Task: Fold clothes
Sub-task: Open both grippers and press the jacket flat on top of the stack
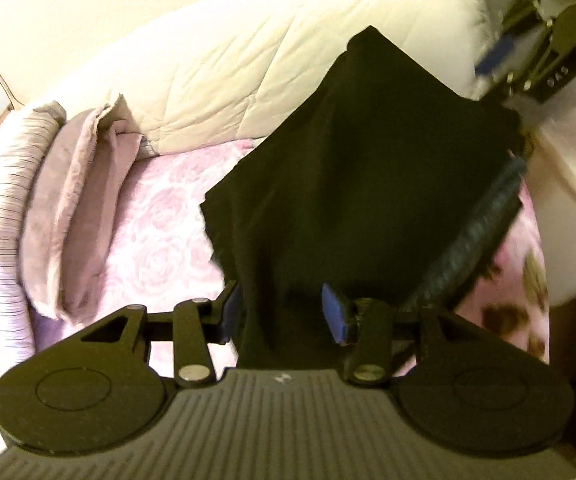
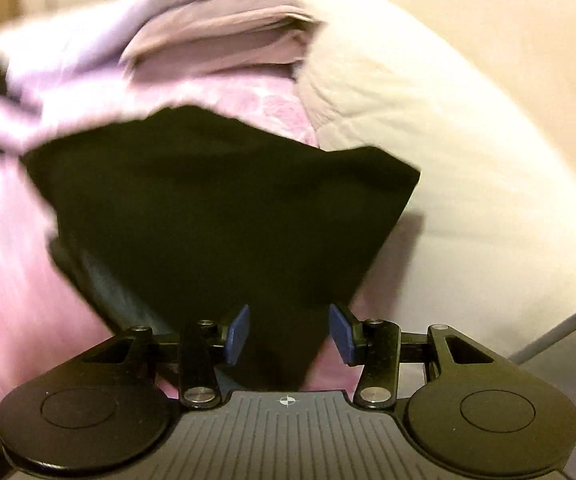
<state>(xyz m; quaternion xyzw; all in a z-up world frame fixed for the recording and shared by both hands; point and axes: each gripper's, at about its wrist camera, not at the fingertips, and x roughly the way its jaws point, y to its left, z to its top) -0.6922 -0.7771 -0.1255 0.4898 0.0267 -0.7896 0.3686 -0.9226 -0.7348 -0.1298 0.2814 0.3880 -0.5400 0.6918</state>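
A black garment (image 1: pixel 368 160) hangs lifted over the bed, stretched between my two grippers. In the left wrist view my left gripper (image 1: pixel 281 314) is shut on a bunched edge of it, and the cloth fills the gap between the blue pads. A dark ribbed band (image 1: pixel 484 224) runs along the garment's right side. The right gripper's fingers (image 1: pixel 496 52) show blurred at the top right, by the garment's far corner. In the right wrist view the black garment (image 2: pixel 227 208) narrows to a point between the pads of my right gripper (image 2: pixel 290 332), which is shut on it.
A pink rose-print sheet (image 1: pixel 159 232) covers the bed under the garment. A white quilted duvet (image 1: pixel 227 60) (image 2: pixel 468 140) lies along the far side. Folded mauve cloth (image 1: pixel 71 208) and a striped pillow (image 1: pixel 3 200) sit at the left; a mauve stack (image 2: pixel 215 40) shows at the top.
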